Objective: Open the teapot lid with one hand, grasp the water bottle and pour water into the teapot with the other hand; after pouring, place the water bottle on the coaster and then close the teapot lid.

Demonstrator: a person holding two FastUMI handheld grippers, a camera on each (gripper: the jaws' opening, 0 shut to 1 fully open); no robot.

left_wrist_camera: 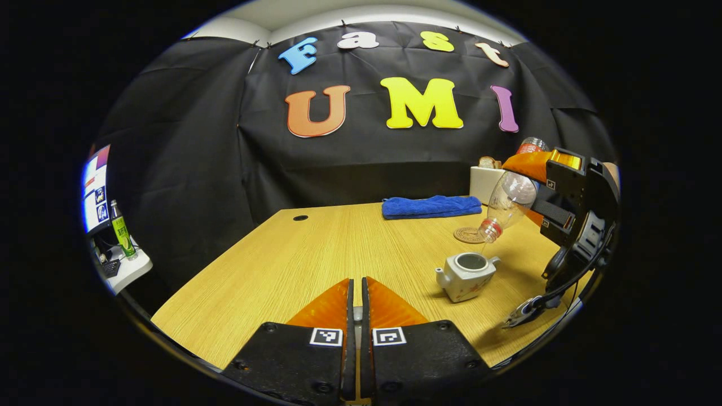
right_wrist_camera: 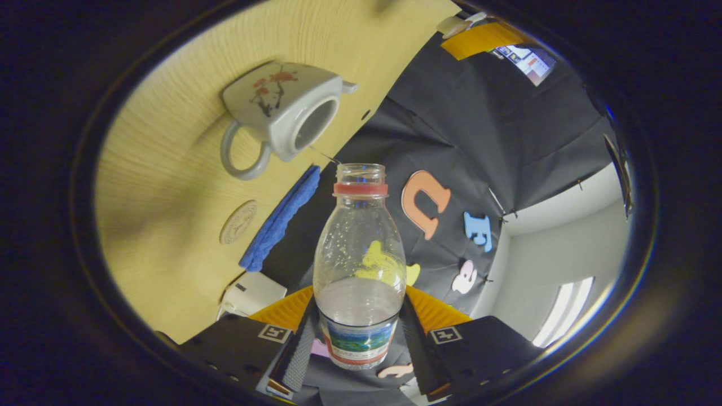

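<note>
Your right gripper [right_wrist_camera: 359,332] pinches the water bottle [right_wrist_camera: 359,265], tipped mouth-down over the open teapot [left_wrist_camera: 466,275] | your left gripper [left_wrist_camera: 354,293] hangs with fingers nearly pressed together above the table [left_wrist_camera: 271,265] | coaster [left_wrist_camera: 468,234] just beyond teapot.

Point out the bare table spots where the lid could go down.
Bare wood spreads from the table hole to the left gripper, left of the teapot. Crowded: the right side, with coaster, towel, tilted bottle and right gripper.
</note>
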